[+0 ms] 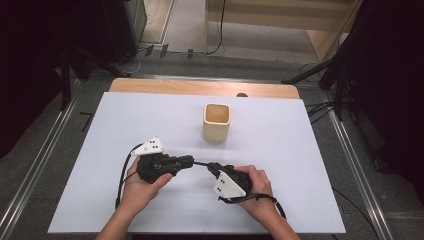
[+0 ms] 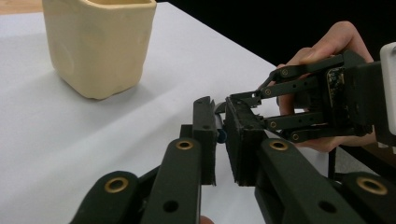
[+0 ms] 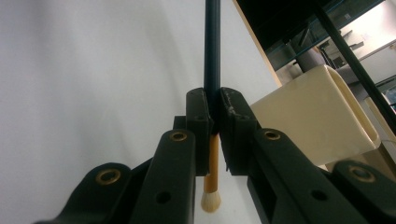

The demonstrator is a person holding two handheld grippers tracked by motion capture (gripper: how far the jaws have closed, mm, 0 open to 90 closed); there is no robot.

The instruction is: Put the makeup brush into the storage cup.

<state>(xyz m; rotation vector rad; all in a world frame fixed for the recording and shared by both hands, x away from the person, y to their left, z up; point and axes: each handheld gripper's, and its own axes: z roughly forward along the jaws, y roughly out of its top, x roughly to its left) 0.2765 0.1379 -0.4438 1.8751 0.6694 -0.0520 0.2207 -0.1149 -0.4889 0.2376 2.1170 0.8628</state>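
Left hand-held gripper (image 1: 186, 161) low over the near middle of the worktop (image 1: 125, 130), pointing right, jaws drawn together on the dark end of a brush (image 1: 200, 163); in its own view, a sliver of blue shaft between the pads. Right hand-held gripper (image 1: 214, 168) just opposite, pointing left, clamped on the same brush (image 3: 212, 60): dark shaft running up out of the jaws, orange part and pale bristle tuft hanging below them. Brush thus spanning the small gap between the two tips, off the surface, held at both ends. Tips near each other, not touching as far as can be told.

Worktop: white sheet over a wooden top, a strip of bare wood showing along the far edge. Grey floor around it, metal rails on either side, cables trailing at the far end, dark curtains left and right, pale wooden furniture further back.

Cup (image 1: 216, 121): cream, squarish with rounded corners, upright beyond the grippers near the worktop's middle, well apart from both. Inside bare as far as the high view shows. A hand around each gripper, forearms entering from the near edge.
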